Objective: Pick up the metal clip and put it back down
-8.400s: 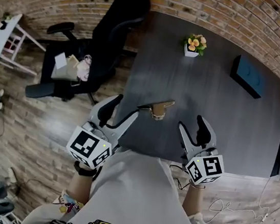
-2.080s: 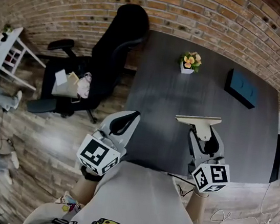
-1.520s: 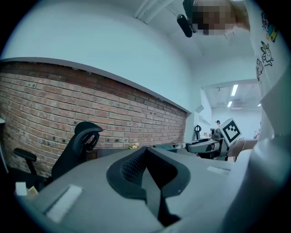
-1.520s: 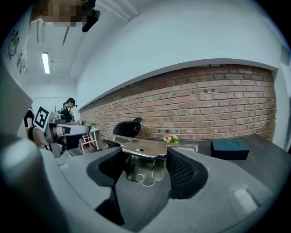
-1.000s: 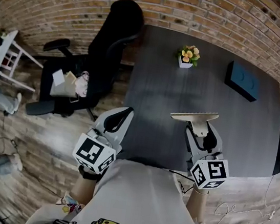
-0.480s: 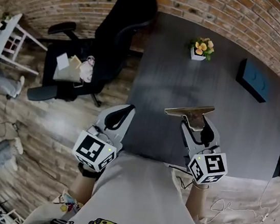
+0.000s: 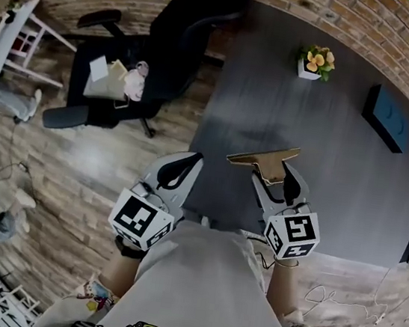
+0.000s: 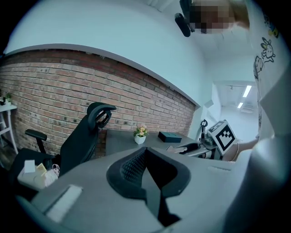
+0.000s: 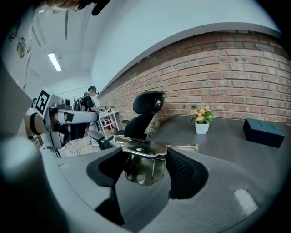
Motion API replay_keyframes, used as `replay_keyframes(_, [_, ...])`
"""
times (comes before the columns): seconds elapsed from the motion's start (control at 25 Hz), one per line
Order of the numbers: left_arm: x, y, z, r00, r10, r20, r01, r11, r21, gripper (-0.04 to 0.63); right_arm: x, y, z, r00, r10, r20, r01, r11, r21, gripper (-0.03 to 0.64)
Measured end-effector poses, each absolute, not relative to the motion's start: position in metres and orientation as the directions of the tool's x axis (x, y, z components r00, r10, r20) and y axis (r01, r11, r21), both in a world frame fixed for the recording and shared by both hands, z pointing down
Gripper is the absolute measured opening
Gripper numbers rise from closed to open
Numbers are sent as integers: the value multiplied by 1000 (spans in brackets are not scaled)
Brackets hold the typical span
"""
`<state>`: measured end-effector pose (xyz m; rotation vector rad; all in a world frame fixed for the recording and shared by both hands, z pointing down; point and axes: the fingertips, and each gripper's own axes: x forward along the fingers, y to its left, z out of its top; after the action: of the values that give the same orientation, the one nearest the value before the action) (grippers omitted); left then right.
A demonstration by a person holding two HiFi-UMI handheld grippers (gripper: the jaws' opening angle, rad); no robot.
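The metal clip [image 7: 262, 158], a brass-coloured flat plate with a folded body under it, hangs over the front left part of the dark table [image 7: 340, 163]. My right gripper [image 7: 274, 178] is shut on it. In the right gripper view the clip's body [image 9: 143, 170] sits between the two black pads, and its plate lies across their tips. My left gripper [image 7: 185, 165] is shut and holds nothing, just off the table's front left corner. In the left gripper view its jaws [image 8: 144, 157] meet, and the right gripper [image 8: 193, 148] shows beyond them.
A small potted flower [image 7: 315, 61] and a flat blue box [image 7: 388, 117] stand at the table's far side. A black office chair [image 7: 187, 20] with papers on its seat is at the table's left. Wooden floor and a brick wall surround the table.
The right gripper has carried the clip to the left and lower, nearer the table's front edge. The left gripper has sunk a little and stays shut.
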<state>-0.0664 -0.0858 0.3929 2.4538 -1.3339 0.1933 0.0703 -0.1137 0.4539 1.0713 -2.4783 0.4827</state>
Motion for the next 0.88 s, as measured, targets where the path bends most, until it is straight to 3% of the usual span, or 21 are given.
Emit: replay_keyframes(0.88, [-59, -77, 431, 547, -749, 374, -837, -485, 253, 2, 49, -110, 562, -618, -477, 625, -693, 706, -147, 281])
